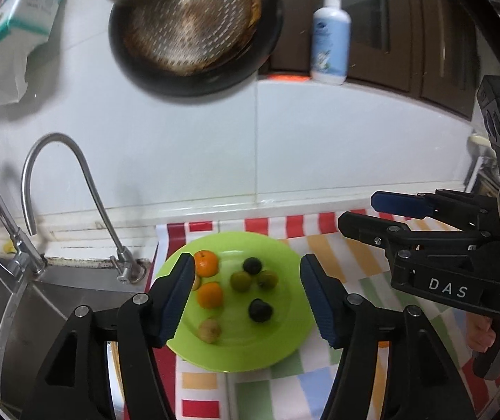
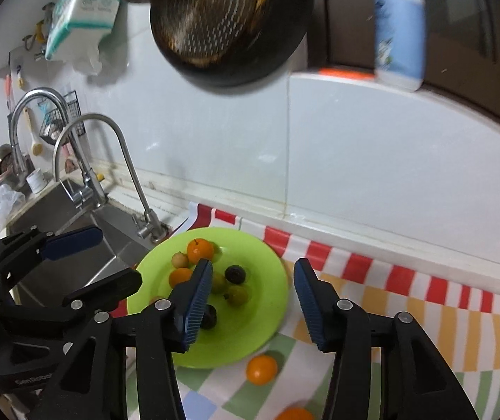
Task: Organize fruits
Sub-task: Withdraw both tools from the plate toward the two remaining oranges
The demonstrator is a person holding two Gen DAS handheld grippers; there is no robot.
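Note:
A lime green plate [image 1: 285, 336] [image 2: 260, 315] sits on a checked cloth by the sink. It holds several fruits: two oranges [image 1: 210, 294] [image 2: 200, 250], green plums [image 1: 241, 280] [image 2: 237, 294], dark plums [image 1: 260, 309] [image 2: 235, 274] and a tan fruit [image 1: 209, 330]. One orange [image 2: 261, 369] lies on the cloth just in front of the plate and another [image 2: 293, 414] at the bottom edge. My left gripper [image 1: 248, 297] is open and empty above the plate. My right gripper [image 2: 253, 304] is open and empty above the plate's right side; it also shows in the left wrist view [image 1: 358, 211].
A steel sink [image 2: 75, 217] with curved faucets [image 1: 75, 189] [image 2: 110, 161] lies left of the plate. A dark pan [image 1: 194, 28] hangs on the white wall. A soap bottle [image 1: 330, 35] stands on a ledge. The striped cloth [image 2: 407, 301] runs right.

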